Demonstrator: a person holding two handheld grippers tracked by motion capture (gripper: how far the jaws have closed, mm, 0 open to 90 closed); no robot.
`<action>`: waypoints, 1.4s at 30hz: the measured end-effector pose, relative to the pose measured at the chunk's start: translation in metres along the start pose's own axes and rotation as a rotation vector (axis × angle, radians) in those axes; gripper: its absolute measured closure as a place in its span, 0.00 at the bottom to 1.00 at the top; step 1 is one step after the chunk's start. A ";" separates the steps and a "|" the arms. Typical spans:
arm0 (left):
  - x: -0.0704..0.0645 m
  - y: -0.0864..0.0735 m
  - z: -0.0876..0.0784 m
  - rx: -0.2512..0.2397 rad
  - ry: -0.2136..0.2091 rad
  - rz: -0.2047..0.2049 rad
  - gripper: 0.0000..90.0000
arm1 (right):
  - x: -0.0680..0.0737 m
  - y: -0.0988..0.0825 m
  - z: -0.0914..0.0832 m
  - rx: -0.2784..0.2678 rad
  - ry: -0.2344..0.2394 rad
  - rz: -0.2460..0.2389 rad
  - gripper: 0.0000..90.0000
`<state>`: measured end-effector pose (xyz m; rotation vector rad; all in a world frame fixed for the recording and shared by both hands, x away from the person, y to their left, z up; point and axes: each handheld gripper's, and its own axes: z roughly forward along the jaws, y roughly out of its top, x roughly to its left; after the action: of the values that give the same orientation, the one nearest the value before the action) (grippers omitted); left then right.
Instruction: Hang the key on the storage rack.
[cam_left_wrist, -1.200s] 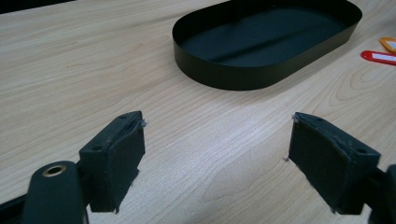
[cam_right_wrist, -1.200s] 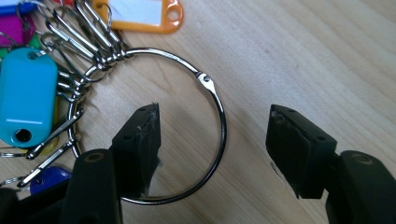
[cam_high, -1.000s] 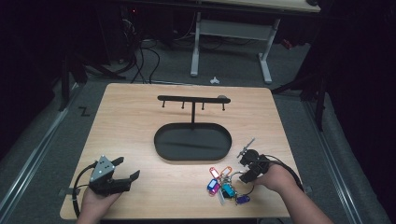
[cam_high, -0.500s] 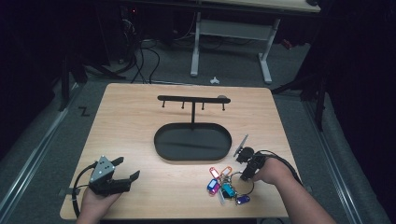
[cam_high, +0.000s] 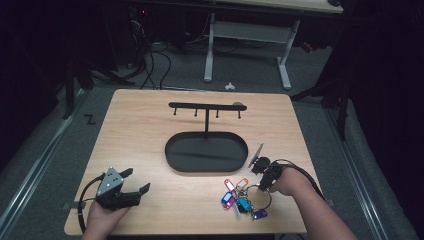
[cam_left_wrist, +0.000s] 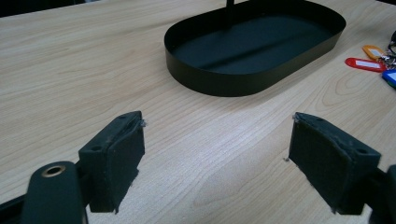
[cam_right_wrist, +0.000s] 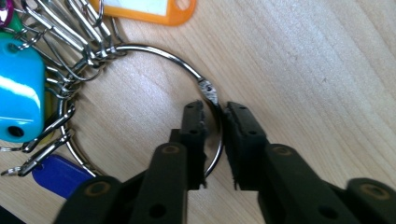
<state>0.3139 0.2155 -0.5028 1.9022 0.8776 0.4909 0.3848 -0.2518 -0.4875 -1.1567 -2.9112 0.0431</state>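
Observation:
A large metal key ring (cam_right_wrist: 154, 49) lies flat on the wooden table (cam_high: 145, 125) with several coloured tags (cam_high: 237, 197) clipped to it. My right gripper (cam_right_wrist: 215, 116) points down at it, one jaw inside the ring and one outside. Its jaws have just been closing; the ring's wire runs between the pads, a thin gap still showing. From above, this gripper (cam_high: 260, 187) stands at the ring's right side (cam_high: 268, 197). My left gripper (cam_high: 139, 180) rests at the front left, open and empty, facing the black tray (cam_left_wrist: 224, 86).
A black oval tray (cam_high: 172, 160) with an upright post and a hook bar (cam_high: 206, 106) stands mid-table. Red and orange tags (cam_left_wrist: 369, 58) lie to its right. Bare wood lies between the left gripper (cam_left_wrist: 215, 154) and the tray. Desk legs and cables stand beyond the far edge.
The right gripper's jaws have narrowed from wide apart to nearly together around the ring's wire. The left gripper has not moved.

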 end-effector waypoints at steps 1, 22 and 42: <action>0.000 0.000 0.000 0.002 0.000 0.002 0.21 | 0.000 0.000 0.000 -0.003 0.002 0.006 0.91; 0.000 0.000 0.001 0.022 -0.007 -0.008 0.21 | 0.003 0.000 0.000 -0.009 -0.002 -0.018 0.96; -0.003 0.000 0.000 0.025 0.009 0.001 0.21 | 0.013 -0.011 -0.059 -0.141 0.002 -0.048 0.97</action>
<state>0.3122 0.2133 -0.5033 1.9243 0.8931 0.4916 0.3687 -0.2494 -0.4279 -1.1026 -2.9802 -0.1658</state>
